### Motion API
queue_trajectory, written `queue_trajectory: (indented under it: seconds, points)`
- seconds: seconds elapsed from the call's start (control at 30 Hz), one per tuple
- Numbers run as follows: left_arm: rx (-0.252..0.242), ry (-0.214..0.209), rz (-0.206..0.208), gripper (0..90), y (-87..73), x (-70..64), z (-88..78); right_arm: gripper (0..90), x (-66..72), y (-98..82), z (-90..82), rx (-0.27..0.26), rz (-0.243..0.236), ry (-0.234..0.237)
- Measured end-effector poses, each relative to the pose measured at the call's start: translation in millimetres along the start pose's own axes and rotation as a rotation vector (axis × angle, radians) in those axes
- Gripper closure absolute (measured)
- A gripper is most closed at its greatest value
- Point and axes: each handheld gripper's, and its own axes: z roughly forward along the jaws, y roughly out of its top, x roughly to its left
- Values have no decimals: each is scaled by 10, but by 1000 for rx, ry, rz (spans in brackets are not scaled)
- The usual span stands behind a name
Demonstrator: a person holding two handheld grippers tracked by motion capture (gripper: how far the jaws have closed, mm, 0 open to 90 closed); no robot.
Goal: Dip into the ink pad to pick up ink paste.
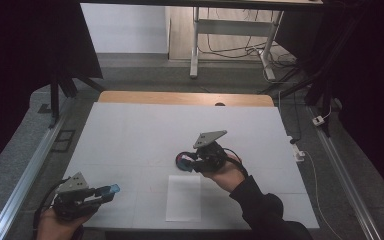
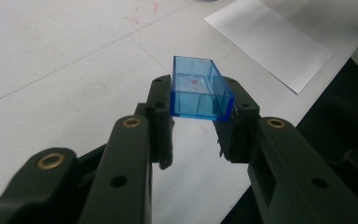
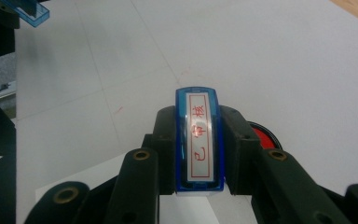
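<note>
I had the left gripper (image 2: 196, 122) pinching a clear blue cap (image 2: 198, 90) between its jaws, held above the near left part of the white table (image 1: 130, 135). My right gripper (image 3: 199, 154) was clamped on a blue stamp (image 3: 199, 140) with a red-lettered label, just beyond the sheet of paper (image 1: 184, 198), with a red ink pad (image 3: 263, 136) just beside its jaw

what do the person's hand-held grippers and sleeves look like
Both are black. The left hand-held gripper and the right hand-held gripper each carry a grey three-cornered plate on top and trail a black cable. In the gripper views, the jaws are chunky black linkages with brass-coloured pivot rings. The right arm wears a dark sleeve.
</note>
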Motion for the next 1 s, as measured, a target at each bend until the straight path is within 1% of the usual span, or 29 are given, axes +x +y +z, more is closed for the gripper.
queue_trajectory:
  seconds: [0.3, 0.5, 0.8, 1.0]
  points:
    - [-2, -2, 5, 685, 0, -2, -1, 703, 68, -38, -96, -14, 7, 15]
    - [-3, -4, 6, 685, 0, -3, -2, 702, 111, -53, -131, -23, 10, 27]
    - [-2, -5, 7, 685, 0, -4, -2, 702, 180, -77, -172, -27, 0, 39]
    - [-1, -5, 7, 685, 1, -9, -1, 702, 222, -96, -178, -21, -7, 49]
